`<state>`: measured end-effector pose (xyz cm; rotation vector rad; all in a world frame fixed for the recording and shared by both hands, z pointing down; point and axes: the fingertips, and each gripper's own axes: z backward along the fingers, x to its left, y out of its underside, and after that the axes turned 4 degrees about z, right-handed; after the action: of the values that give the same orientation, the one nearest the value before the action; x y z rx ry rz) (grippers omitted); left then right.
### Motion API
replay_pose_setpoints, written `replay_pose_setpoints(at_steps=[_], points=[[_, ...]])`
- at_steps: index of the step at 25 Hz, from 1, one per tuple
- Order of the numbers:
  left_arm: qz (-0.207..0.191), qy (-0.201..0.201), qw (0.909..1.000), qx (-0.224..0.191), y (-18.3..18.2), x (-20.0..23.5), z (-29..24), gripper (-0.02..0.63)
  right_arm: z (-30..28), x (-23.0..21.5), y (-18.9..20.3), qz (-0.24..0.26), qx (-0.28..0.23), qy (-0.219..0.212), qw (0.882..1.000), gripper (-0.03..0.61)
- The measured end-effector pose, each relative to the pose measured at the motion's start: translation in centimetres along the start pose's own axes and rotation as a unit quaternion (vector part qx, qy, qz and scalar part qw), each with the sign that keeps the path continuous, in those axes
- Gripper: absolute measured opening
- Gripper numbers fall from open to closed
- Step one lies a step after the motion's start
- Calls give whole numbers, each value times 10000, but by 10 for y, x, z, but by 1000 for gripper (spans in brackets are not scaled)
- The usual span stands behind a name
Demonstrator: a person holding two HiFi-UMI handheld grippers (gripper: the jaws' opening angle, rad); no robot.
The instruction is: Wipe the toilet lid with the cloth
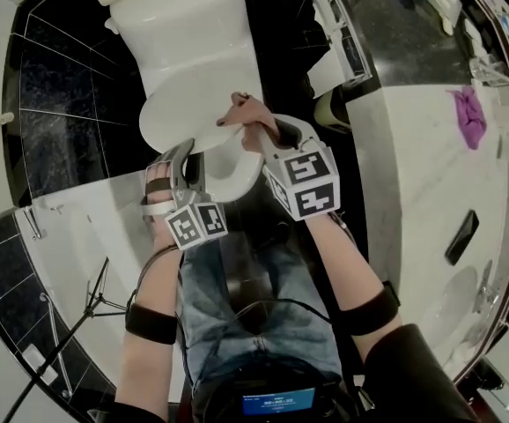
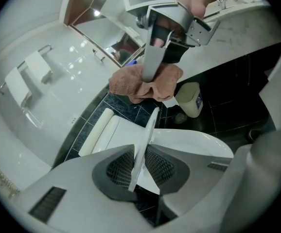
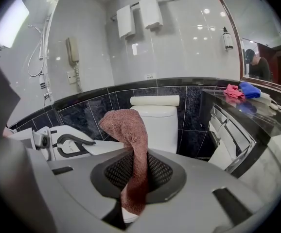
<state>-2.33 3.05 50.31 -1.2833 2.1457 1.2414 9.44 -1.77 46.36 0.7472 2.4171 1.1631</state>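
The white toilet [image 1: 193, 42] stands at the top of the head view, its lid [image 1: 180, 117] partly raised over the bowl. My left gripper [image 1: 187, 154] is shut on the lid's front edge. In the left gripper view the thin white lid [image 2: 145, 140] runs edge-on between the pads of the left gripper [image 2: 141, 165]. My right gripper [image 1: 254, 132] is shut on a brownish-pink cloth [image 1: 239, 111] just above the lid. That cloth [image 3: 131, 135] hangs folded from the jaws of the right gripper [image 3: 135, 178]. From the left gripper view the cloth [image 2: 145, 85] bunches under the right gripper [image 2: 152, 67].
A marble counter [image 1: 413, 174] with a purple rag [image 1: 468, 117] and a sink [image 1: 466, 307] lies to the right. A white bathtub [image 1: 70, 236] is at the left. A small bin [image 2: 189, 99] stands on the black tiles beside the toilet. Towels [image 3: 140, 13] hang above the tank.
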Motion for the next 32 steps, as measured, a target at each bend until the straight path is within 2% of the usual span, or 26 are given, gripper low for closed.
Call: replay_pose_setpoints(at_steps=[5,12,17,23,29,32], points=[[-277,66,9996,51,18,-53,8,66,-11,14,21,37,-41,-170,9998,74],[-260,-113,9991,328,41,-94,12,71,1,29,48,176,-81,-366,9991,74],[-426,5,9982,427,57,-132,11,72,11,24,82,-3,-51,-236,9997,74],[-780,129,9964,319,84,-186,4,85,5,35,125,-78,-153,-87,9998,74],[-770,88,9966,293,106,-219,-3,95,2,66,179,-133,-59,-87,9999,74],[-790,189,9962,323,112,-229,-6,101,5,72,199,-153,43,-68,9999,74]])
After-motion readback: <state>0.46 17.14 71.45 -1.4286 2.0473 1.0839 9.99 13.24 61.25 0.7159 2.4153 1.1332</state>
